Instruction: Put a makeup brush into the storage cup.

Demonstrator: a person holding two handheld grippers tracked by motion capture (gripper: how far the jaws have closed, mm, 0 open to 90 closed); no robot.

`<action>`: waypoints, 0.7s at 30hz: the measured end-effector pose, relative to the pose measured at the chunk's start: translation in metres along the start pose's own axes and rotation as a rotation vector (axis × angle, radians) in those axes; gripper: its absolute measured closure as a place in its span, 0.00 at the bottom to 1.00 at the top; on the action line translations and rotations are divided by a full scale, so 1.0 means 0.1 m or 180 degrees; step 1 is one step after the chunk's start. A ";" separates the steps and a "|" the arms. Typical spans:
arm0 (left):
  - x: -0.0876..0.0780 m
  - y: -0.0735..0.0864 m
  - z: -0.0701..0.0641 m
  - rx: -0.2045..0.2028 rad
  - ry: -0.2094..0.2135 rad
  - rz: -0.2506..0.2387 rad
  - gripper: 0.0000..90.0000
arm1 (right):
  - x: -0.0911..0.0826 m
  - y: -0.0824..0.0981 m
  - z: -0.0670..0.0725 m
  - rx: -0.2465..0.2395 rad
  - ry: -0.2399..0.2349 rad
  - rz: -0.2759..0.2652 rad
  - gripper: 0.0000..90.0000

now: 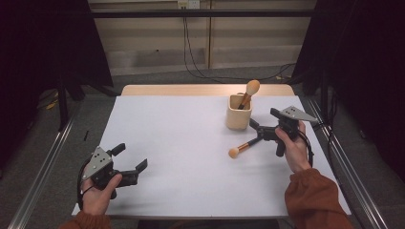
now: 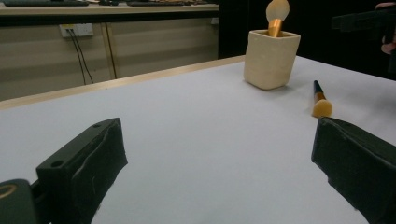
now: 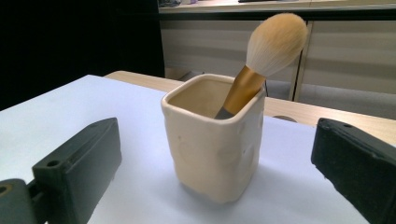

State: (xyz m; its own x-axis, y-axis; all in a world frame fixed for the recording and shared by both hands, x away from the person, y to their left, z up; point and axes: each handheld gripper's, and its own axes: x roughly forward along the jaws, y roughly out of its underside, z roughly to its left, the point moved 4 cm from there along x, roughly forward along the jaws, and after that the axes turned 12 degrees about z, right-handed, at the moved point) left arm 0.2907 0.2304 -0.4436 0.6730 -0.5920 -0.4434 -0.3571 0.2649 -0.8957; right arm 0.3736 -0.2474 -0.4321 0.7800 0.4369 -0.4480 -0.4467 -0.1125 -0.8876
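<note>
**Two brushes, one cup, both tongs wide**

The cream square cup (image 1: 239, 112) is standing upright toward the far right of the white desk (image 1: 181, 143), and a large powder brush (image 1: 250, 90) is leaning inside it, bristle head up and tilting over the rim. In the right gripper view the cup (image 3: 215, 149) is sitting straight ahead between the two black jaws, near but untouched, with the brush (image 3: 275, 44) resting its gold ferrule against the far right corner of the rim.

A second, smaller brush (image 1: 244, 146) is lying flat on the desk just in front of the cup, its pale head pointing toward the person and its dark handle running back toward the right tongs (image 1: 258, 131). Those tongs are standing wide, with nothing between them; the handle end is lying very close to the jaw tips, and contact cannot be told from above. The person's right hand (image 1: 292, 145) is gripping the tool from behind.

The left tongs (image 1: 130, 157) are hovering low over the near left part of the desk, well apart from the cup and both brushes, jaws spread wide and gripping nothing. In the left gripper view the cup (image 2: 271, 58) and the lying brush (image 2: 321, 102) are showing far ahead to the right.
</note>
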 end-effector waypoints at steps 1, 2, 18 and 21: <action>0.00 0.00 0.00 -0.0006 -0.0002 -0.0004 0.03 | -0.02 0.01 0.01 0.0001 0.0010 0.0008 0.01; 0.00 0.00 0.00 0.0001 -0.0005 -0.0002 0.03 | -0.04 0.02 0.02 0.0021 -0.0005 0.0000 0.01; -0.02 0.00 -0.01 -0.0028 0.0022 -0.0028 0.02 | -0.36 0.25 0.14 -0.0015 -0.0029 0.0039 0.01; -0.04 -0.01 -0.04 -0.0030 0.0043 -0.0042 0.02 | -0.37 0.34 0.16 -0.0025 -0.0014 0.0099 0.01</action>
State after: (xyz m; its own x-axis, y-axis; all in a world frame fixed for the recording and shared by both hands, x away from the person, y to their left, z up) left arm 0.2856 0.2291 -0.4413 0.6688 -0.6057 -0.4310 -0.3544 0.2499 -0.9011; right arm 0.3223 -0.2530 -0.4440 0.7639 0.4371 -0.4748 -0.4672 -0.1331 -0.8741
